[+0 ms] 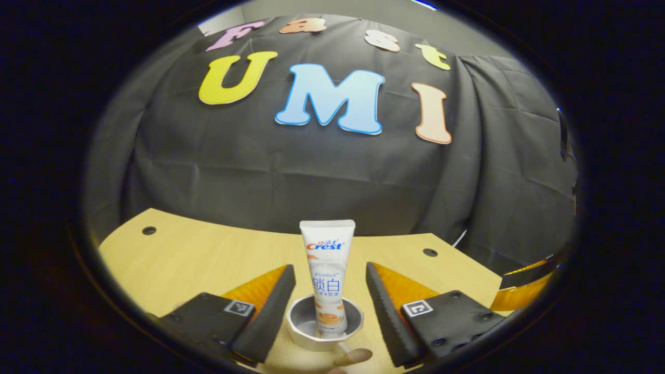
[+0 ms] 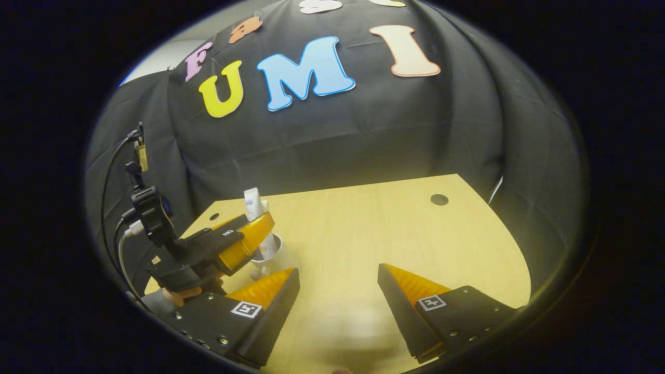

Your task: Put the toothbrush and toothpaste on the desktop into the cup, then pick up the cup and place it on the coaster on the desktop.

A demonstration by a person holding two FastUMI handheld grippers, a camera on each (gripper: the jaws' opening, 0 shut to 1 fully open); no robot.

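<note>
Right now the toothpaste [image 1: 327, 275] stands upright, cap down, inside the cup [image 1: 324, 324], which sits on the desktop [image 1: 197, 259] at six o'clock in the left gripper view. The left gripper [image 1: 330, 306] has its jaws spread wide, one finger on each side of the cup and neither touching it or the tube. A rounded brownish tip, perhaps the toothbrush handle, pokes out just below the cup; I cannot tell for sure. In the right gripper view the right gripper [image 2: 337, 306] hangs over bare wood at six o'clock, jaws apart and holding nothing. At nine o'clock there, the left gripper [image 2: 244, 244] and a hand [image 2: 179, 296] beneath it hover around the cup [image 2: 275, 257] with the tube [image 2: 254, 205] sticking up.
</note>
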